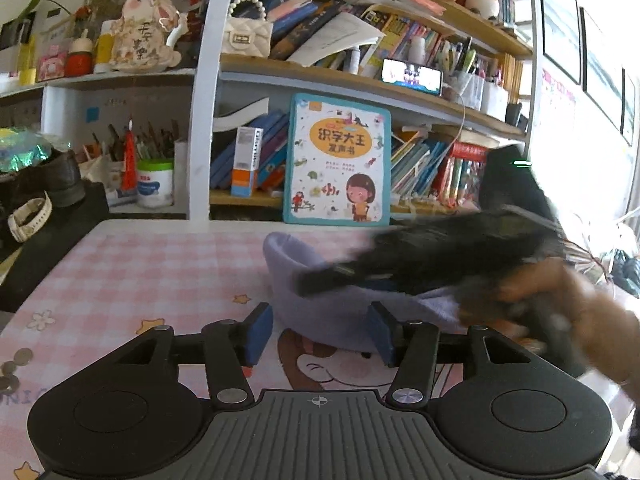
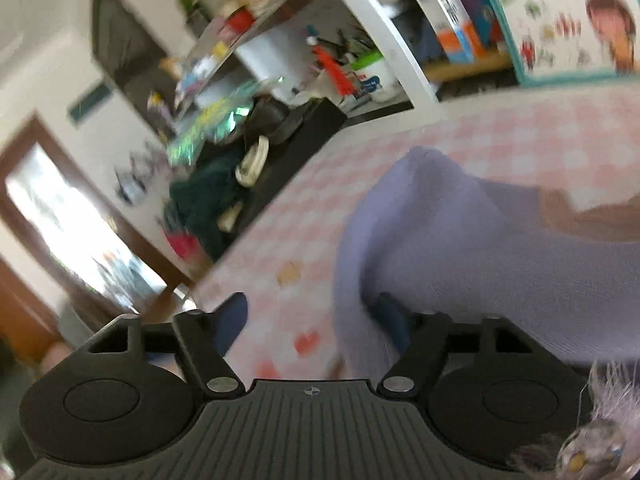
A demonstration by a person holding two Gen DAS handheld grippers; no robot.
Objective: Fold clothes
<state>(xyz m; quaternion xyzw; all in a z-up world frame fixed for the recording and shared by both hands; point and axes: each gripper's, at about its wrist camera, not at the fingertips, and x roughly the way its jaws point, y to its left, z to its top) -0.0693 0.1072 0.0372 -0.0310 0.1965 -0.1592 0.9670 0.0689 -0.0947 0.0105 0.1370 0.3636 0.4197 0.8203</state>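
Observation:
A lavender garment (image 1: 320, 308) lies bunched on the pink checked table cover (image 1: 140, 272). In the left wrist view my left gripper (image 1: 320, 330) is open, its blue pads either side of the garment's near edge, the left pad clear of the fabric. The right gripper (image 1: 320, 282) shows there as a black blur over the garment, held by a person's hand (image 1: 560, 300). In the right wrist view my right gripper (image 2: 310, 320) is open; its right pad sits against a fold of the lavender garment (image 2: 500, 264), and its left pad is over bare table.
A children's book (image 1: 338, 160) stands upright at the table's back edge under packed bookshelves. A black box (image 1: 52, 236) with a watch on it borders the table's left side, beside a white tin (image 1: 155, 184). Several coins (image 1: 12, 368) lie at the left edge.

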